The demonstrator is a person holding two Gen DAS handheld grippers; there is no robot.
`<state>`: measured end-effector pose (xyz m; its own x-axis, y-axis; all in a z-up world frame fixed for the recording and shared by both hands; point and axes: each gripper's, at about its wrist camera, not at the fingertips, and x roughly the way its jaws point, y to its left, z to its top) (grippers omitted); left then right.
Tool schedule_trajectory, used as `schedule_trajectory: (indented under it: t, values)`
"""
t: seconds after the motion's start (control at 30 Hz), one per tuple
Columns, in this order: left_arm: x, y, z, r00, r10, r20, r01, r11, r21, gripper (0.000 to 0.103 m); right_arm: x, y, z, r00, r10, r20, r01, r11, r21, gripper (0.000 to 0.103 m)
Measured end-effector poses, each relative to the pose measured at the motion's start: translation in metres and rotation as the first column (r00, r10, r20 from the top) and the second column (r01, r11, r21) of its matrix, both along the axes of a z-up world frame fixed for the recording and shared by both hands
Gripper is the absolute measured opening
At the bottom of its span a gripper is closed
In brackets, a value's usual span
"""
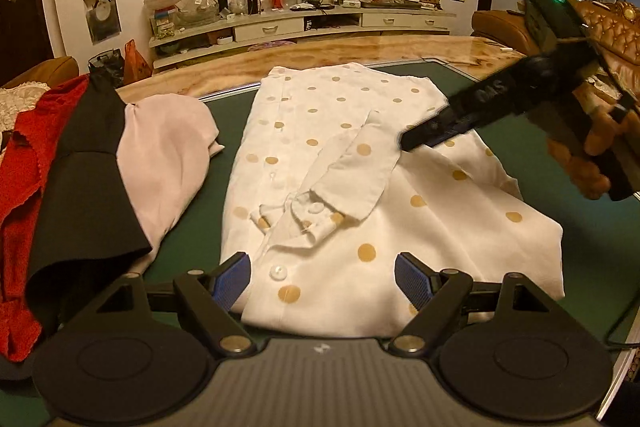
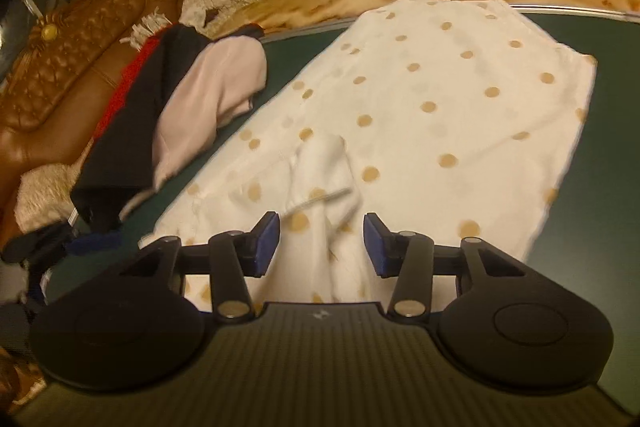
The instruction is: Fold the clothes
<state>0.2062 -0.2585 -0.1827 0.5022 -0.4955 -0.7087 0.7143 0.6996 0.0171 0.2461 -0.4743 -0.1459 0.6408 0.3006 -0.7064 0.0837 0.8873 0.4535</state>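
Note:
A white shirt with tan dots lies flat on the green table mat, its sleeves folded in over the front and the buttoned cuffs meeting in the middle. My left gripper hovers open over the shirt's near hem, nothing between its blue pads. My right gripper reaches in from the right, held by a hand, its tip above the folded sleeve. In the right wrist view the right gripper is open just above the white shirt, straddling the folded sleeve without gripping it.
A pile of other clothes sits on the left: a pink garment, a black one and a red one. A wooden table edge runs behind the mat. A brown leather sofa stands beyond the pile.

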Motion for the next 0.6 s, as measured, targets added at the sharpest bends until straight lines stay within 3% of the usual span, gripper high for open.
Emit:
schedule_trajectory:
  t: [0.17,0.27,0.37,0.4,0.43,0.47,0.5,0.6]
  values:
    - [0.010,-0.005,-0.011,1.000,0.010,-0.016,-0.010,1.000,0.023,0.084,0.025,-0.006,-0.010,1.000,-0.024,-0.006,0.024,0.995,0.095,0.054]
    - [0.016,-0.004,-0.018,0.999,0.031,-0.031,-0.030,0.999,0.033,0.083,0.035,-0.009,-0.017,0.999,-0.043,-0.015,0.044,0.994,0.102,0.054]
    - [0.019,0.000,-0.023,0.998,0.032,-0.047,-0.031,0.999,0.019,0.078,0.039,-0.011,-0.024,0.999,-0.036,0.001,0.035,0.990,0.140,0.054]
    - [0.019,0.002,-0.023,0.998,0.036,-0.049,-0.036,0.999,0.013,0.075,0.039,-0.011,-0.025,0.999,-0.029,0.018,0.026,0.988,0.152,0.054]
    - [0.018,0.005,-0.023,0.998,0.042,-0.051,-0.042,0.999,0.007,0.063,0.040,-0.012,-0.026,1.000,-0.025,0.020,0.021,0.987,0.156,0.051]
    - [0.018,0.008,-0.023,0.998,0.048,-0.052,-0.048,0.999,0.001,0.046,0.041,-0.012,-0.027,1.000,-0.020,0.020,0.017,0.987,0.160,0.033]
    - [0.018,0.011,-0.023,0.997,0.053,-0.053,-0.054,0.999,-0.005,0.042,0.042,-0.012,-0.028,1.000,-0.011,0.026,0.007,0.987,0.161,0.022]
    - [0.017,0.019,-0.022,0.996,0.070,-0.058,-0.072,0.997,-0.024,0.028,0.041,-0.009,-0.022,0.998,0.002,0.062,-0.011,0.989,0.144,0.016]
